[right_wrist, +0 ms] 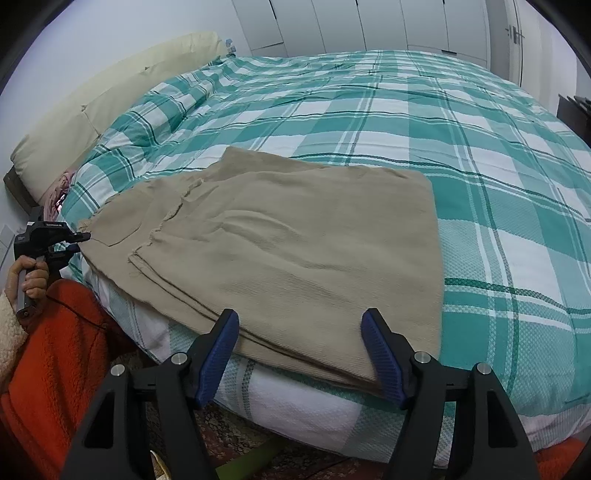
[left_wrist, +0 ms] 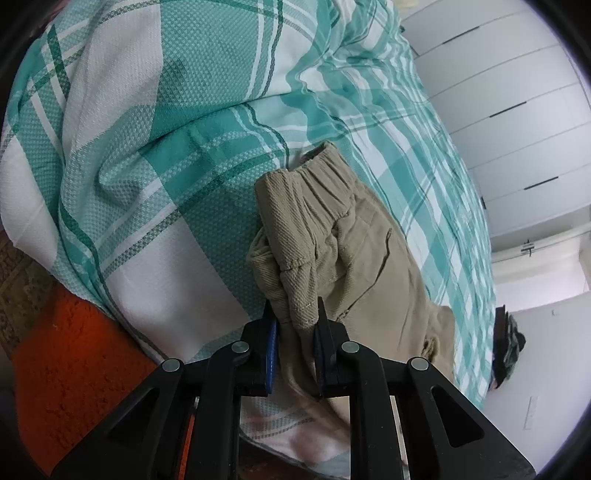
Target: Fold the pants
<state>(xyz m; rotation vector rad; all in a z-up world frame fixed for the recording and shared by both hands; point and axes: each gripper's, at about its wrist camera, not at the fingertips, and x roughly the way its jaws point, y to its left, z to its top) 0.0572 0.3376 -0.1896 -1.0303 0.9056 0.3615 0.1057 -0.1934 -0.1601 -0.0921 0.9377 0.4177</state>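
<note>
A bed fills both views, covered by a teal-and-white plaid bedspread [right_wrist: 424, 122] that drapes over the near edge. On it, close to that edge, lie the khaki pants [right_wrist: 288, 240], folded over themselves into a broad, mostly flat layer with hem edges stacked near the front; in the left wrist view the elastic waistband end [left_wrist: 325, 166] is bunched and lifted. The right gripper [right_wrist: 300, 354] hangs just above the near edge of the pants with its blue-padded fingers [right_wrist: 218, 350] spread wide, nothing between them; whether the tips brush the cloth cannot be told. The left gripper [left_wrist: 295, 321] has its jaws drawn nearly together on a thick wad of pants fabric at the waist corner, the cloth pinched between the two pads and trailing down between the fingers. From the right wrist view the same left gripper [right_wrist: 79, 238] shows at the far left corner of the pants, gripped by the person's left hand [right_wrist: 29, 277]. An orange fleece garment [right_wrist: 51, 354] sits below that hand, beside the bed. A cream headboard cushion [right_wrist: 110, 99] runs along the bed's left side, white wardrobe doors [right_wrist: 369, 22] line the far wall, and a patterned rug [left_wrist: 22, 291] lies on the floor.
</note>
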